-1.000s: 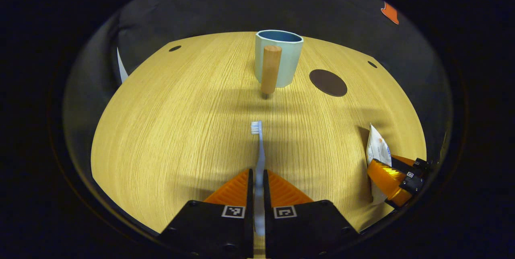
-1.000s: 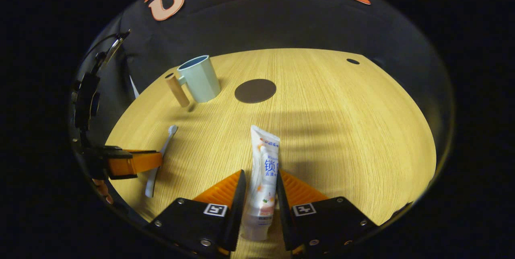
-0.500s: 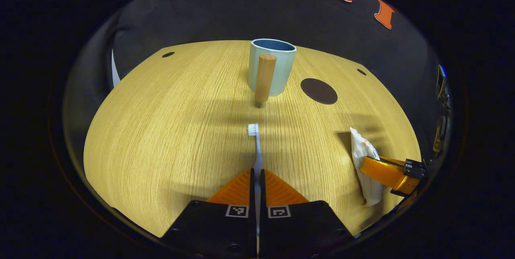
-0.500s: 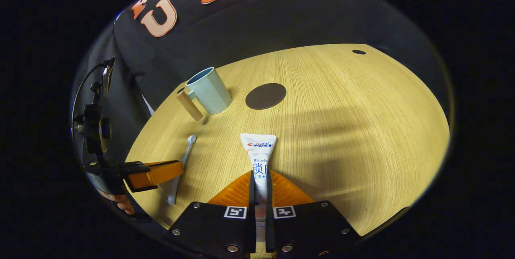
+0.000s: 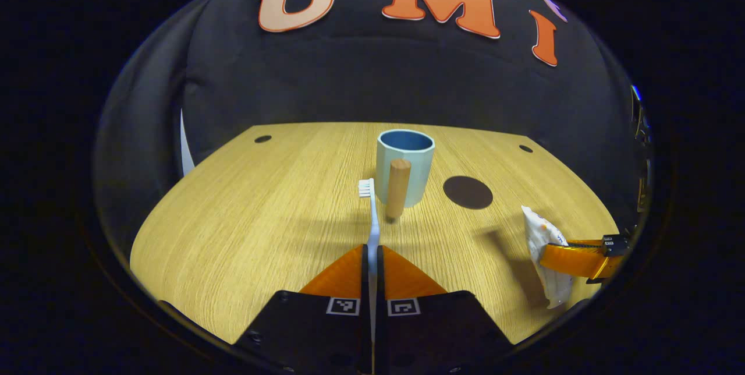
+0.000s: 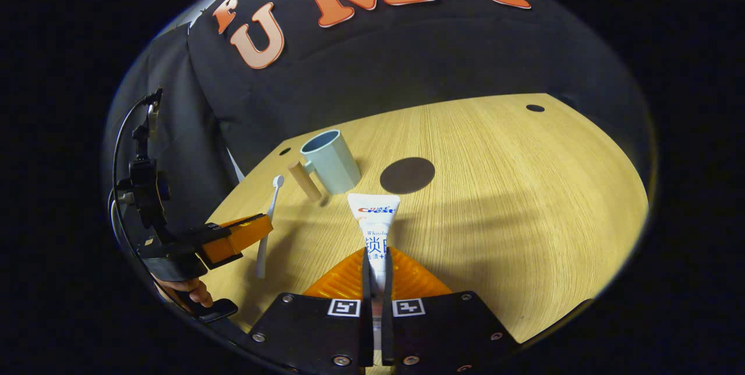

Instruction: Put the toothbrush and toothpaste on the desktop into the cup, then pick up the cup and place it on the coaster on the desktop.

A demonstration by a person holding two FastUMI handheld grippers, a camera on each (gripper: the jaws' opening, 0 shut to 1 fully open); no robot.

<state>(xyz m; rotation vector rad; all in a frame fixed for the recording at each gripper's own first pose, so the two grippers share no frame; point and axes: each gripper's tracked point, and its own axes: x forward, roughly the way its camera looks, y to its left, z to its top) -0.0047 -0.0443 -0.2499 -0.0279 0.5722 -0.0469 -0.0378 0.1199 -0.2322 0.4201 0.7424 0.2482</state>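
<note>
Both fingers have clamped and lifted: left gripper holds the toothbrush, right gripper the toothpaste, ready for the cup.

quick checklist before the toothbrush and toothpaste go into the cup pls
1. Left tongs shut on the toothbrush: ok, bristle end points forward.
2. Right tongs shut on the toothpaste: ok, both fingers press the tube.
3. Cup upright with its mouth open: ok.
4. Cup inside free of other things: cannot tell, the bottom is hidden.
5. Coaster bare, beside the cup: ok.
6. Both items lifted off the desktop: ok, judging by their shadows.
</note>
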